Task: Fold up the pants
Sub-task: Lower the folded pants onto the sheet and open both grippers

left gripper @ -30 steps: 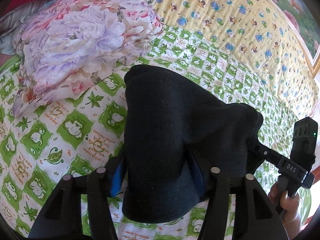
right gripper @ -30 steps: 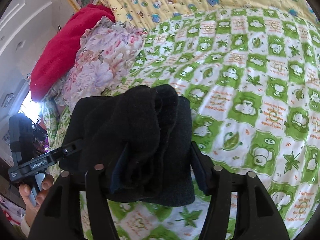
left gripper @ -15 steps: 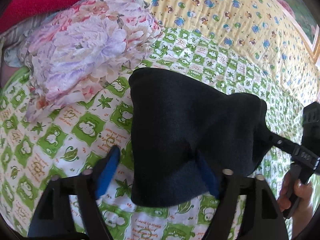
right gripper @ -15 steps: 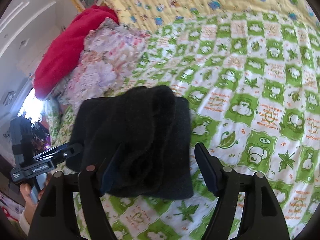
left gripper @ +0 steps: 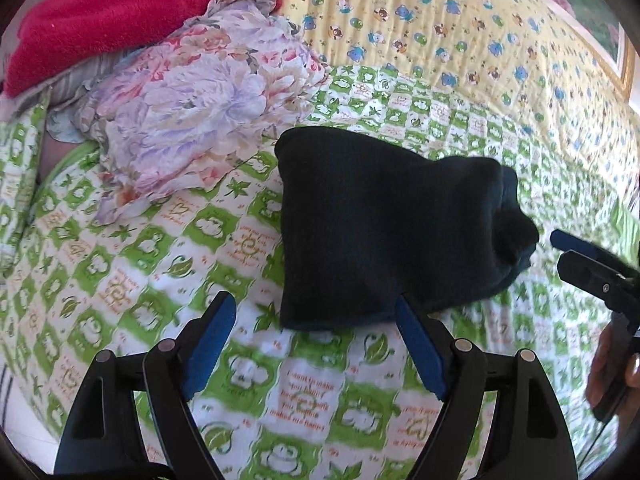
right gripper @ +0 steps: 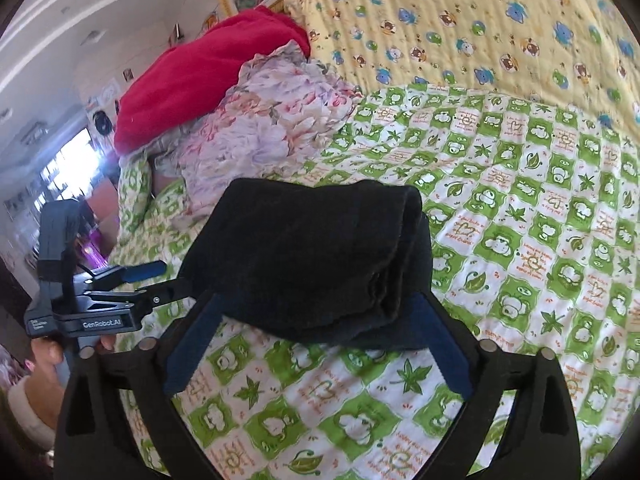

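On the green-and-white checked bedspread (left gripper: 132, 264), the dark pants (left gripper: 384, 232) lay folded into a thick, compact bundle, resting flat on the cover. In the left wrist view the bundle sat at about twelve to one o'clock from the left gripper (left gripper: 316, 320), whose blue-padded fingers stood wide apart and held nothing; the right-hand pad reached the bundle's near edge, though whether it touched the cloth could not be told. The right gripper (left gripper: 592, 268) showed at three o'clock in that view, just beside the bundle's rolled end, apart from it.

In the right wrist view the pants (right gripper: 312, 260) lay at twelve o'clock, their layered edge facing right. The right gripper (right gripper: 316, 312) had its fingers spread wide on either side of the bundle's near edge, not pinching it. The left gripper (right gripper: 152, 270) appeared at nine o'clock, near the bundle's far side.

A floral cloth (left gripper: 192, 112) lay heaped at ten o'clock of the pants, a red blanket (left gripper: 120, 12) behind it, and a yellow quilt (left gripper: 460, 32) at twelve o'clock.
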`<state>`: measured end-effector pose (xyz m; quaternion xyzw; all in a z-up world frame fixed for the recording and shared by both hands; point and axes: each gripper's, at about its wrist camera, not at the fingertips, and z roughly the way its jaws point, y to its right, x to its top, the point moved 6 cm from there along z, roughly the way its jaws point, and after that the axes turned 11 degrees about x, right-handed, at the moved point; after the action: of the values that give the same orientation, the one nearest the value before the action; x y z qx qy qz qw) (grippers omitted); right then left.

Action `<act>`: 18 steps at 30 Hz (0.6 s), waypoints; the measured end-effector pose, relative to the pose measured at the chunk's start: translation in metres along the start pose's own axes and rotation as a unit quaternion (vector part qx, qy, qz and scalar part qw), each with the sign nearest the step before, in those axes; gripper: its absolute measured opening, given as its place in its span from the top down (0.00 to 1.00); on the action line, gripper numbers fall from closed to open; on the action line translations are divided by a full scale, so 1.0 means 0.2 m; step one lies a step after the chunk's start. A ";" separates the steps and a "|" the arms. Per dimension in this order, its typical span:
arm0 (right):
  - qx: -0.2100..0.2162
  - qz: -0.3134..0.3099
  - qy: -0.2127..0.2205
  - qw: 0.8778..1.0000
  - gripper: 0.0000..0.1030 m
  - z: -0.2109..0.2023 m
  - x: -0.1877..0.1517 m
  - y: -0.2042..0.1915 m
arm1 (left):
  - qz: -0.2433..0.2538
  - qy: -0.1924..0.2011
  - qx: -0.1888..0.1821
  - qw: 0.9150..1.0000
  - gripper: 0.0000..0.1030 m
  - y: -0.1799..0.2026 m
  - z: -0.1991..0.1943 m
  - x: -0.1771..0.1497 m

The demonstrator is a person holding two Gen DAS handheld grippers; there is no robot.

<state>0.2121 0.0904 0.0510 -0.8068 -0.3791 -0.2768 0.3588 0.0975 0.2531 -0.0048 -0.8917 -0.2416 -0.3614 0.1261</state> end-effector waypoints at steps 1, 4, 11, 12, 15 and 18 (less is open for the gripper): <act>-0.004 -0.004 -0.001 1.000 0.05 0.00 -0.01 -0.01 | 0.003 0.002 0.004 1.000 0.20 0.00 -0.01 -0.01; -0.007 -0.017 -0.012 1.000 0.05 0.01 -0.05 -0.03 | 0.011 0.004 0.011 1.000 0.20 0.00 -0.02 -0.05; -0.017 -0.034 -0.019 0.999 0.05 0.02 -0.10 -0.07 | 0.019 0.004 0.031 0.999 0.20 -0.01 -0.04 -0.10; -0.019 -0.034 -0.020 0.999 0.05 0.02 -0.10 -0.07 | 0.019 0.004 0.031 0.999 0.20 -0.02 -0.04 -0.10; -0.020 -0.036 -0.020 0.999 0.05 0.03 -0.10 -0.08 | 0.020 0.008 0.039 0.999 0.20 -0.02 -0.05 -0.09; -0.018 -0.044 -0.016 0.999 0.05 0.02 -0.10 -0.09 | 0.032 0.014 0.049 0.998 0.19 -0.01 -0.07 -0.08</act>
<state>0.1870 0.0941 0.0407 -0.7999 -0.4149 -0.2866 0.3254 0.0786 0.2438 -0.0072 -0.8866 -0.2284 -0.3576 0.1843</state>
